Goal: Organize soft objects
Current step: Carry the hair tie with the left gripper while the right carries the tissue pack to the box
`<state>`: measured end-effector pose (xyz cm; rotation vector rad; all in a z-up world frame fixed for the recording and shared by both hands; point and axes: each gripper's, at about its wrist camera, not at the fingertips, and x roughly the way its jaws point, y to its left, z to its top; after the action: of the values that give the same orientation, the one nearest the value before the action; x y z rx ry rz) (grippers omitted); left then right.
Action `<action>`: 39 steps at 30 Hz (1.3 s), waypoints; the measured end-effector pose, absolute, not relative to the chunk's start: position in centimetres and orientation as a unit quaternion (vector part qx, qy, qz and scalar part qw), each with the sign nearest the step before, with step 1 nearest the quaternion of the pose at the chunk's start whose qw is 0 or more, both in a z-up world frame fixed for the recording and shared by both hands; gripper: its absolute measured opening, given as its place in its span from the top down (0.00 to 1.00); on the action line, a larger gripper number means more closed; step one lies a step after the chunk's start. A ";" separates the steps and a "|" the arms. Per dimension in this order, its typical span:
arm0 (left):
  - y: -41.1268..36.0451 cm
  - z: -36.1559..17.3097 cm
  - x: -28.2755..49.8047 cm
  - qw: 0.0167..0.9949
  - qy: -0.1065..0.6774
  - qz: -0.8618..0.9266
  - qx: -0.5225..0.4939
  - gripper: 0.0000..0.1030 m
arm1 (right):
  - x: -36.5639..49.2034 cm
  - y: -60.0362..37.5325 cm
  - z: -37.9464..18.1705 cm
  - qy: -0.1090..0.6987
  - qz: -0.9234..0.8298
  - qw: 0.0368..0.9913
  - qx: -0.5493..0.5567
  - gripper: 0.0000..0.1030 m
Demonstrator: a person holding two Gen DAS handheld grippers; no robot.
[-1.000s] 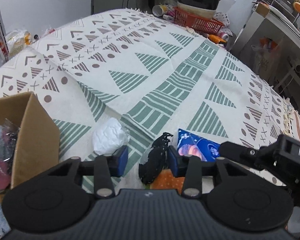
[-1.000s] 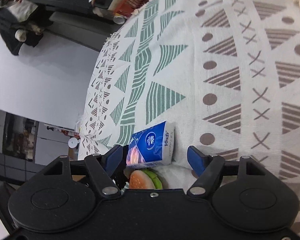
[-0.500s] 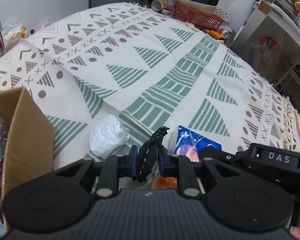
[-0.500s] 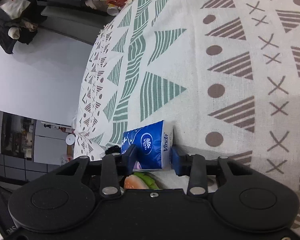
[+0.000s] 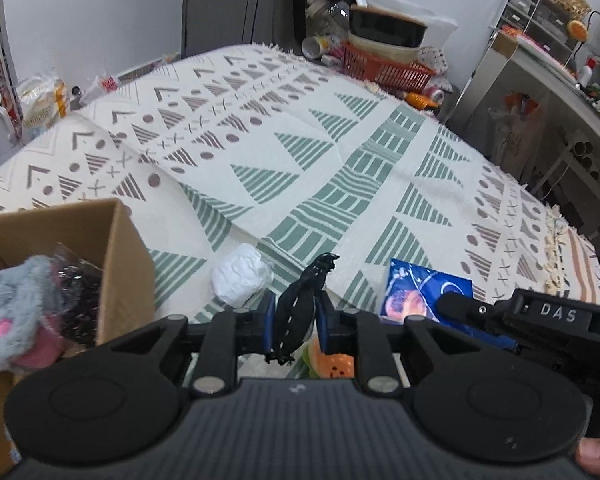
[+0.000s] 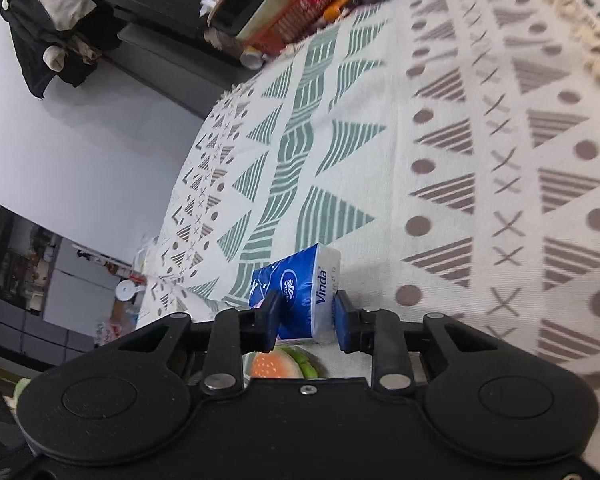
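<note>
My left gripper [image 5: 296, 320] is shut on a black fabric piece with white stitching [image 5: 302, 304], held just above the patterned cloth. My right gripper [image 6: 306, 312] is shut on a blue Vinda tissue pack [image 6: 300, 292], lifted off the cloth; the pack also shows in the left wrist view [image 5: 424, 296]. A white crumpled soft ball [image 5: 242, 278] lies on the cloth left of the black piece. An orange burger-like soft toy [image 5: 332, 360] lies under the left gripper and shows below the right gripper [image 6: 278, 362]. A cardboard box [image 5: 112, 264] at left holds a grey plush [image 5: 16, 304].
The patterned cloth [image 5: 340, 168] covers the table. A red basket with stacked bowls [image 5: 384, 68] stands at the far edge. Packets and a white bottle [image 5: 40, 108] sit beyond the left edge. A shelf and counter [image 5: 540, 92] stand at right.
Both grippers have closed: the left on the black fabric piece, the right on the tissue pack. Both have risen from the cloth, and the box's plush has come into view.
</note>
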<state>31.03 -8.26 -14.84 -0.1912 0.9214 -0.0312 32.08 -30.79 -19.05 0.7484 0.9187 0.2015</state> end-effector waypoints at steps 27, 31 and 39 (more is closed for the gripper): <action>-1.9 -7.0 22.4 0.916 0.387 0.011 -0.107 0.81 | 24.3 -29.0 -11.6 0.329 0.092 0.902 0.264 0.74; -0.1 -6.7 21.2 0.916 0.385 0.015 -0.114 0.81 | 23.1 -28.0 -10.8 0.323 0.094 0.909 0.248 0.74; 3.5 -6.9 19.6 0.911 0.387 0.031 -0.138 0.81 | 21.3 -25.7 -9.2 0.309 0.104 0.916 0.235 0.74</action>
<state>19.58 3.50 -6.91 -0.2853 0.7985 0.0644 21.26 -25.73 -9.23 0.4837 0.6362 0.2141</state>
